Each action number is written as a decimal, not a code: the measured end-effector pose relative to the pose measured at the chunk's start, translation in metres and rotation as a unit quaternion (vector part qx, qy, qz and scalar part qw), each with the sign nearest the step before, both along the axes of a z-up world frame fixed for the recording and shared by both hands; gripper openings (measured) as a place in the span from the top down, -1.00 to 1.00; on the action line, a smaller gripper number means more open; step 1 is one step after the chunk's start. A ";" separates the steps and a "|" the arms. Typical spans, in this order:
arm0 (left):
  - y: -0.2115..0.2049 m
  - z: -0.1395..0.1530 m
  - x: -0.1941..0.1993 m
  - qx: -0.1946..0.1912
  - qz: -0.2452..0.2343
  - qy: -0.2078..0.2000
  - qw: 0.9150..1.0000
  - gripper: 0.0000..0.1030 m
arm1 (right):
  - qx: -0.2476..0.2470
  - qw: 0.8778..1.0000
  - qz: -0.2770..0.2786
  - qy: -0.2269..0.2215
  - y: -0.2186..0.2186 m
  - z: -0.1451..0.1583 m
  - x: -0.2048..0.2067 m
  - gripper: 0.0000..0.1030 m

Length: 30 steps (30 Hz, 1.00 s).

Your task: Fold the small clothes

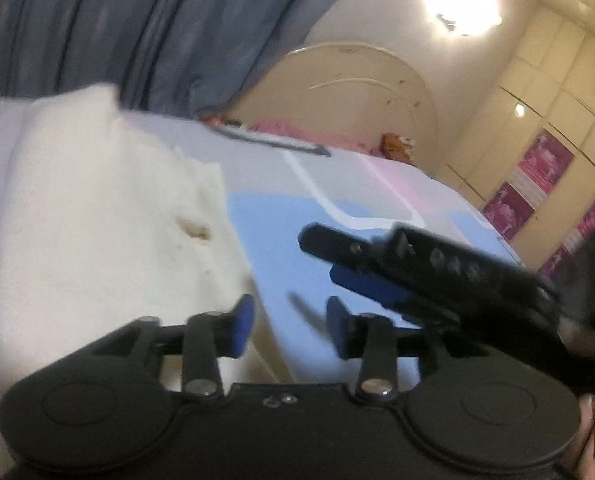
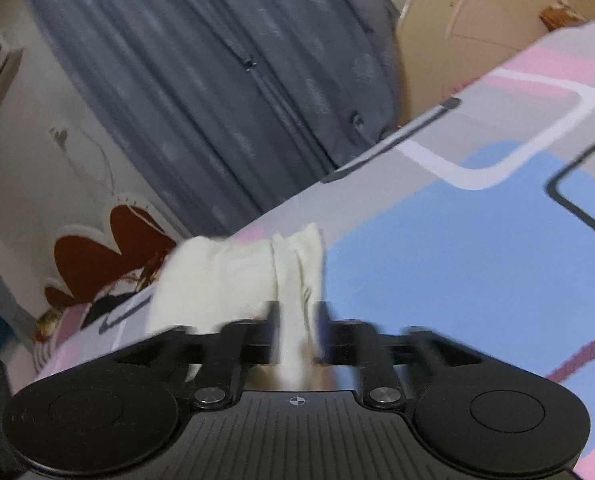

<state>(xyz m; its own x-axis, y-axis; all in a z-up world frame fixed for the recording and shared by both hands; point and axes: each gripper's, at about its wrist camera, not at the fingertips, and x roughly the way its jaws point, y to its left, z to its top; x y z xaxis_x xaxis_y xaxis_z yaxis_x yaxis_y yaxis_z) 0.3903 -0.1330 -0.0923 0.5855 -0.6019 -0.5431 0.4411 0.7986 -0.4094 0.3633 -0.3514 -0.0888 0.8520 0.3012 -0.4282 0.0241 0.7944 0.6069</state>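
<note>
1. Here the cream garment [image 1: 105, 208] lies bunched on a bed covered by a patterned sheet [image 1: 281, 240] in grey, light blue and pink; in the left wrist view it fills the left side, and its ragged right edge ends just beside the blue patch.
2. The left hand-held gripper [image 1: 289, 326] has its blue-padded fingers spread, with nothing between them (only bare sheet shows in the gap); its left pad sits next to the garment's edge.
3. The right hand-held gripper [image 2: 297, 332] is blurred; its fingers stand apart with a fold of the cream garment [image 2: 237, 280] running through the gap, and I cannot tell whether the pads press on it.
4. In the left wrist view the right hand-held gripper [image 1: 377, 260] crosses from the right, near the left one.
5. To the right of the garment the sheet lies flat and uncluttered up to the bed's far edge, where a grey-blue curtain [image 2: 201, 92] hangs and a cream arched headboard [image 1: 361, 92] rises.
</note>
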 end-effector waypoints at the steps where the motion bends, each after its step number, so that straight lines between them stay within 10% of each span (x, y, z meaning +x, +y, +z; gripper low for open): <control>1: 0.011 0.003 -0.004 -0.007 0.014 -0.002 1.000 0.11 | -0.001 1.000 0.004 -0.005 -0.002 0.002 -0.002 -0.02; 9: 0.130 0.003 0.028 -0.031 0.196 0.004 0.980 -0.09 | -0.024 0.996 0.083 -0.018 0.040 0.012 0.023 -0.02; 20: 0.150 -0.014 0.047 -0.013 0.200 0.028 0.979 -0.09 | -0.066 0.986 0.147 0.043 0.080 -0.017 0.077 0.00; 22: 0.158 -0.015 0.053 -0.027 0.207 0.029 0.978 -0.07 | -0.073 0.984 0.156 0.043 0.084 -0.017 0.078 0.42; 30: 0.155 -0.021 0.060 -0.034 0.175 0.028 0.984 -0.03 | -0.151 0.976 0.157 -0.007 0.101 -0.004 0.058 0.85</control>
<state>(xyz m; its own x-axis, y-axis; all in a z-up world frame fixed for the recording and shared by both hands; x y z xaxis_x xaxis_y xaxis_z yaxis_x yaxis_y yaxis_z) 0.4503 0.0222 -0.1134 0.7344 -0.4048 -0.5448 0.1193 0.8671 -0.4836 0.4217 -0.2509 -0.0931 0.7447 0.4102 -0.5265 -0.2554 0.9040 0.3430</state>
